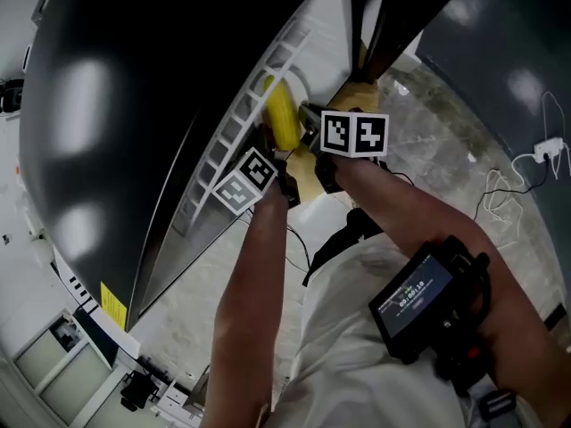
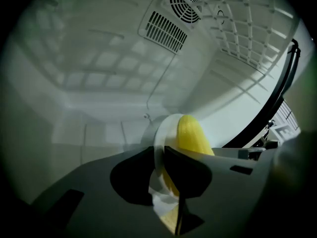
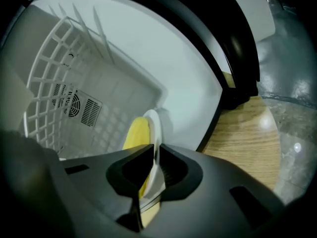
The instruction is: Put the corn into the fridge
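Observation:
A yellow corn cob (image 1: 282,114) lies on a small white plate (image 1: 298,86) held at the mouth of the open fridge (image 1: 241,123). Both grippers grip the plate's rim. In the left gripper view the left gripper (image 2: 161,155) is shut on the plate's edge (image 2: 166,130), with the corn (image 2: 193,137) just right of the jaws. In the right gripper view the right gripper (image 3: 156,155) is shut on the thin rim (image 3: 155,128), the corn (image 3: 133,135) to its left. In the head view the left gripper (image 1: 272,150) and right gripper (image 1: 310,123) meet beneath the corn.
The white fridge interior has a fan vent (image 2: 185,1) on its back wall and a wire shelf (image 2: 247,29). The black fridge door (image 1: 116,123) fills the left. A wooden surface (image 3: 242,138) and marbled floor (image 1: 446,141) lie to the right, with a cable (image 1: 535,163).

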A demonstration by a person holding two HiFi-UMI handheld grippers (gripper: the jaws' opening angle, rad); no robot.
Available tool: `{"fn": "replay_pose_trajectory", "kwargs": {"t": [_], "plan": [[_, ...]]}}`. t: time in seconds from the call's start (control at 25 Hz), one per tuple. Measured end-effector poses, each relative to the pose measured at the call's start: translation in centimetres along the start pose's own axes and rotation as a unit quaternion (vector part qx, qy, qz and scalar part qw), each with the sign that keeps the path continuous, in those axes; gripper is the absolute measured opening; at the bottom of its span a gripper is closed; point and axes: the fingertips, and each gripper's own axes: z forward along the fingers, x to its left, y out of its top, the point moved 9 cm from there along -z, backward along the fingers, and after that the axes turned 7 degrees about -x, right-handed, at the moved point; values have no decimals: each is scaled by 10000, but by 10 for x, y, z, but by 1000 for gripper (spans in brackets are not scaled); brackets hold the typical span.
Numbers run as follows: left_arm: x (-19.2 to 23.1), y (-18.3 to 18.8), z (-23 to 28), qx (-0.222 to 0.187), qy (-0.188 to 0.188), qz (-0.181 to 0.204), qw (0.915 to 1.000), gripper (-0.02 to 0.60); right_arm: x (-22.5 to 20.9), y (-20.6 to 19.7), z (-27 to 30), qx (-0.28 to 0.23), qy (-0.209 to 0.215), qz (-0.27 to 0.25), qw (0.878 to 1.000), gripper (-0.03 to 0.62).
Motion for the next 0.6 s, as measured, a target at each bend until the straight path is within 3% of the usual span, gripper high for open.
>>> {"fn": "replay_pose_trajectory", "kwargs": {"t": [0.32,0.6], "plan": [[4,13,12,-20,245,333,9991,51,8,1,12,-48,-107,-85,9999,46],[4,20,15,-252,314,611,9973,54,17,8,19,88,-85,-540,9985,46]]}}
